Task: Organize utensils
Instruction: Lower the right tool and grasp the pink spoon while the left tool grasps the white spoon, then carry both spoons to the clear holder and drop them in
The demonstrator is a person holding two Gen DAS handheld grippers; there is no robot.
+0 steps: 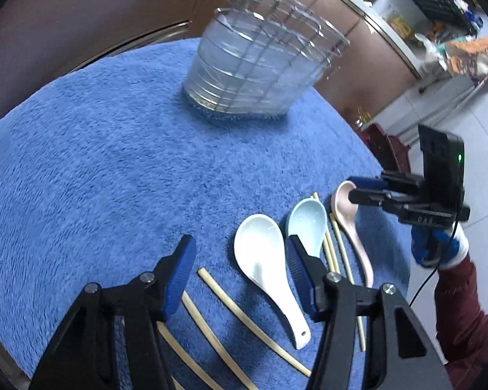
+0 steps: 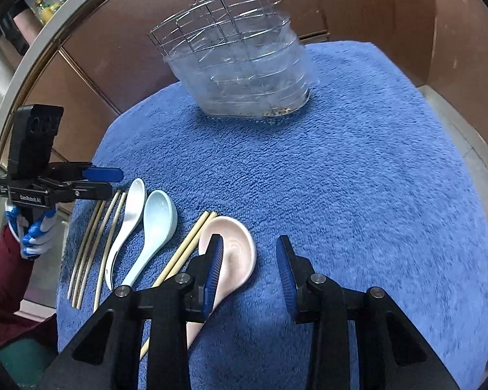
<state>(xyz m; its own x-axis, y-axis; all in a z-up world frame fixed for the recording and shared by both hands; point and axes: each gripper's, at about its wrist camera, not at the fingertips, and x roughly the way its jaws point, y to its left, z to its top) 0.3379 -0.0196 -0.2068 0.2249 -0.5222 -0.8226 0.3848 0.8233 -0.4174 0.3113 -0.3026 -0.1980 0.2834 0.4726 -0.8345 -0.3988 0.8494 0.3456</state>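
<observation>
I am at the start of sorting: every utensil lies loose on the blue towel (image 2: 358, 178), and the wire rack (image 2: 224, 29) in its clear plastic tub (image 2: 244, 78) stands empty of utensils near the towel's far edge.

My left gripper (image 1: 240, 253) hangs over the near edge with its jaws partly apart and nothing pressed between them. The white spoon (image 1: 263, 260) and one pale chopstick (image 1: 250, 321) lie below the gap. My right gripper (image 2: 249, 260) is also part-way apart and empty. Its left blue pad crosses the bowl of the pink spoon (image 2: 237, 253), but whether it touches I cannot tell.

My reading of the next move: each gripper settles on one spoon handle, shuts on it, and carries it across the towel to the rack.

The three spoons are glossy, deep-bowled, ceramic-looking soup spoons: white, light blue (image 2: 156, 221) and pink. They may slip in the ribbed pads. The chopsticks (image 2: 91, 243) are thin, straight, pale sticks, lying in loose groups beside the spoons near the towel's left edge as the right camera sees it. The towel is thick and fuzzy.
</observation>
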